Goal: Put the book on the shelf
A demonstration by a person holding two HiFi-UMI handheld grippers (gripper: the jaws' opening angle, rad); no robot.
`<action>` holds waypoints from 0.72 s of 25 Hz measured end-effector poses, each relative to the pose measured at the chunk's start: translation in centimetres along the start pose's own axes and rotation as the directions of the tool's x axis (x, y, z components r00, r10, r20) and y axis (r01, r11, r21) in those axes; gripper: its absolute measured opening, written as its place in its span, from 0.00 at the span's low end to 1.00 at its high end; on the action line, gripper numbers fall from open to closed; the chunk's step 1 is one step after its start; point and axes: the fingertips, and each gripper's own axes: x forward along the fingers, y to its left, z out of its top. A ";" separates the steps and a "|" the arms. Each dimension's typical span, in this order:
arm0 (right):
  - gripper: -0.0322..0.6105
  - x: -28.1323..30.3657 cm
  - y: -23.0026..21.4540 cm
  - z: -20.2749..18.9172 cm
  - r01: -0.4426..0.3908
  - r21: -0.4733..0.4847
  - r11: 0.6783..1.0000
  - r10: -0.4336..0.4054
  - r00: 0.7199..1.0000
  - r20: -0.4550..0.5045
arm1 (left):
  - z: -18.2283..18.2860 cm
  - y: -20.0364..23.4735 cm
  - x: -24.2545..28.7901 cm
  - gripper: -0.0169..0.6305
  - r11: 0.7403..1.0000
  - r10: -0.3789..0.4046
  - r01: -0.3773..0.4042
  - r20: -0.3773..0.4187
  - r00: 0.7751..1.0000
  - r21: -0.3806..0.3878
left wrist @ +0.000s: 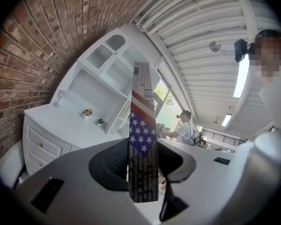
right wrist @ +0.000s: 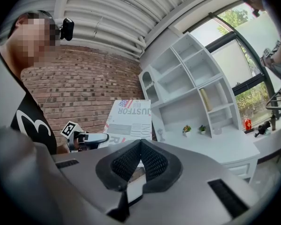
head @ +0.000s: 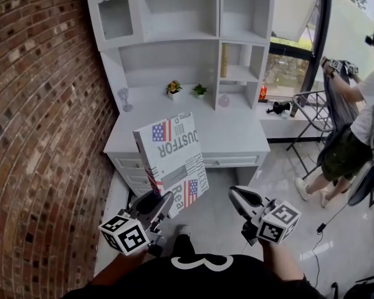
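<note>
A white book [head: 171, 157] printed with American flags and dark lettering is held up, tilted, in front of the white desk [head: 237, 132]. My left gripper [head: 165, 205] is shut on its lower edge. In the left gripper view the book [left wrist: 143, 139] stands edge-on between the two pads of that gripper [left wrist: 143, 167]. My right gripper [head: 238, 198] hovers to the right of the book, shut, with nothing in it. Its pads meet at the tip [right wrist: 140, 146], and that view shows the book [right wrist: 129, 118] and the left gripper [right wrist: 91, 138] beyond. The white shelf unit [head: 193, 17] rises over the desk.
A brick wall [head: 31, 136] runs along the left. On the desk stand two small plants [head: 174, 88], a glass goblet [head: 124, 98] and a red bottle [head: 262, 92]. A tall yellowish item [head: 224, 60] fills one cubby. A person [head: 361, 117] stands at the right by the window.
</note>
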 end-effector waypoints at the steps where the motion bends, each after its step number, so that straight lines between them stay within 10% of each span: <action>1: 0.07 0.6 -0.6 -0.1 0.003 -0.002 1.000 -0.003 1.000 -0.012 | 0.2 0.6 0.6 0.27 1.000 -0.001 0.001 -0.003 1.000 -0.003; 18: 0.07 15.7 -14.4 3.5 0.080 0.042 0.996 -0.077 0.996 -0.052 | 6.2 15.6 15.7 0.27 0.999 -0.019 0.016 -0.074 0.997 -0.039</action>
